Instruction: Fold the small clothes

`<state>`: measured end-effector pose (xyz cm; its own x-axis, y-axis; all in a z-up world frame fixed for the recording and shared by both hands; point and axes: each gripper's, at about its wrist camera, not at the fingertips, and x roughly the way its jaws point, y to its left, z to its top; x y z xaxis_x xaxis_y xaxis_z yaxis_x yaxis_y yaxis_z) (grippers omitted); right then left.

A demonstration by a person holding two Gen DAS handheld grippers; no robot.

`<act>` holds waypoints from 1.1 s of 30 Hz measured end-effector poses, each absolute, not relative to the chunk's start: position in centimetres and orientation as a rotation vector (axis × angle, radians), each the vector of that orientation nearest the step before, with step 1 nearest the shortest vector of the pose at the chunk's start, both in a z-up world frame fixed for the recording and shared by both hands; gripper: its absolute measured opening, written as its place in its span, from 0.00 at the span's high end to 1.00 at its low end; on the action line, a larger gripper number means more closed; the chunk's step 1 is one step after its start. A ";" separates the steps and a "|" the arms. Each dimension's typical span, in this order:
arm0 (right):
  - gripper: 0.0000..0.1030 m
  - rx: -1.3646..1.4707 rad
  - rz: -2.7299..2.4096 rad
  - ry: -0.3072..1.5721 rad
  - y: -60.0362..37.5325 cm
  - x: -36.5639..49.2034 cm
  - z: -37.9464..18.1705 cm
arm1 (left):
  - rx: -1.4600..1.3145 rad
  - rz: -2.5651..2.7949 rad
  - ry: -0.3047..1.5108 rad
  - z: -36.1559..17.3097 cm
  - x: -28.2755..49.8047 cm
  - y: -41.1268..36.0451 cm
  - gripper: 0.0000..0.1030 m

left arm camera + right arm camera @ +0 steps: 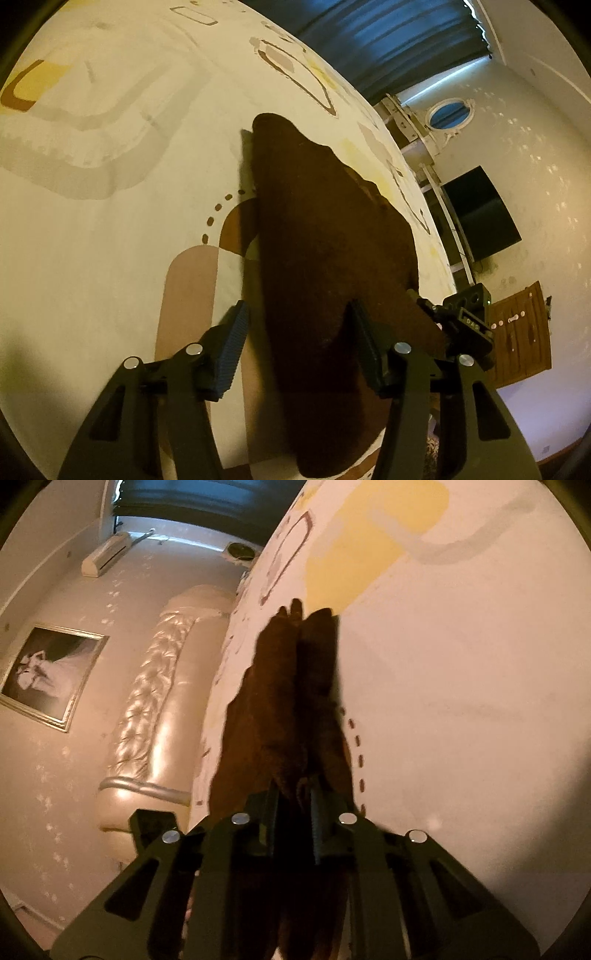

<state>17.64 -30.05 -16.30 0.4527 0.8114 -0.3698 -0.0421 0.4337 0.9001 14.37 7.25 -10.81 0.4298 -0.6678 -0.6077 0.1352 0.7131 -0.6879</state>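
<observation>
Patterned cream bedding (110, 229) covers the bed, and a dark brown garment (325, 236) lies draped along it. On the left, the left gripper (299, 328) gapes wide over the cloth, gripping nothing. On the right, the right gripper (295, 805) pinches the brown fabric's edge, jaws nearly together.

No text, label, brand or number is legible on anything in either view
</observation>
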 end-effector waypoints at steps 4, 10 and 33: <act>0.55 0.980 0.641 0.897 -31.5 17.5 -15.1 | -0.642 -0.564 0.988 -10.3 15.3 7.9 0.44; 0.50 0.964 0.622 0.905 -31.5 20.8 -14.6 | -0.681 -0.528 1.003 -10.7 18.8 8.2 0.43; 0.81 0.801 0.613 0.910 -27.2 25.9 -14.4 | -0.467 -0.440 0.987 -10.0 22.3 5.7 0.88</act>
<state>25.87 -27.24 -14.44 0.4849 0.7528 -0.4452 -0.1295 0.5652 0.8147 22.25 5.67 -10.00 0.4807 -0.5498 -0.6831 0.1401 0.8172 -0.5591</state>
